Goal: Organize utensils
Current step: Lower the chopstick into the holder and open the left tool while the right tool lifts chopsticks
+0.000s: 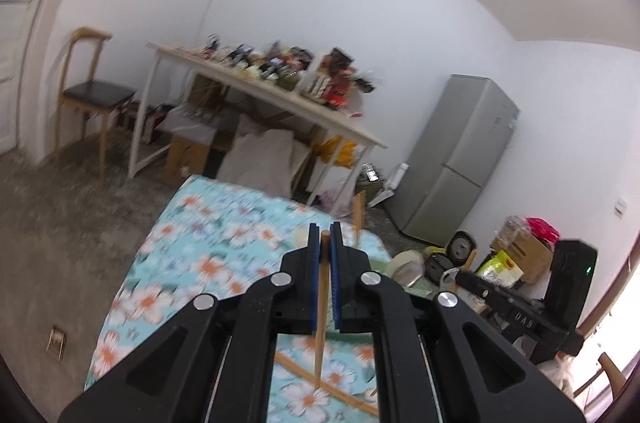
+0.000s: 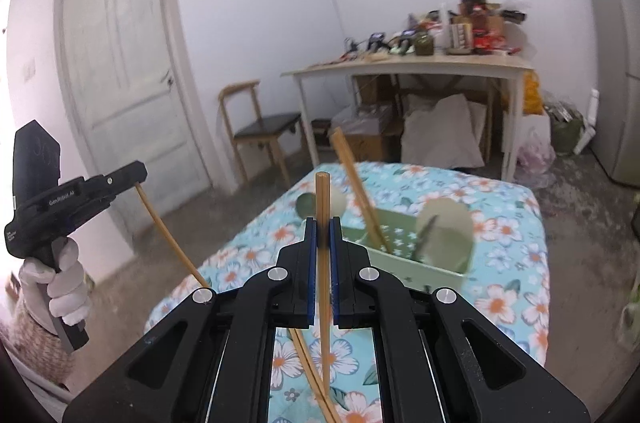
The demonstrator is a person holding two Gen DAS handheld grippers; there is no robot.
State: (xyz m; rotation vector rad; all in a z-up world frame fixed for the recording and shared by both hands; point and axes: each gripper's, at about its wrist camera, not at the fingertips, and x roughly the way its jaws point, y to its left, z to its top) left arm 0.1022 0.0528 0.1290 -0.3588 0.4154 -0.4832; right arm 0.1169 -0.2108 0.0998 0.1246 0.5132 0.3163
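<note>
Right wrist view: right gripper [image 2: 323,227] pinches a chopstick [image 2: 322,207], left gripper [image 2: 140,179] pinches another chopstick [image 2: 168,231]; transport step, next likely lowering both into the green utensil holder [image 2: 420,263].

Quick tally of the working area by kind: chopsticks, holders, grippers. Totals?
Wooden chopsticks: 4: one in the left gripper, one in the right gripper, one leaning in the holder, one lying on the floral cloth
Green utensil holder: 1
Grippers: 2, both shut
Total: 7
The round pieces at the holder are too blurred to count.
</note>
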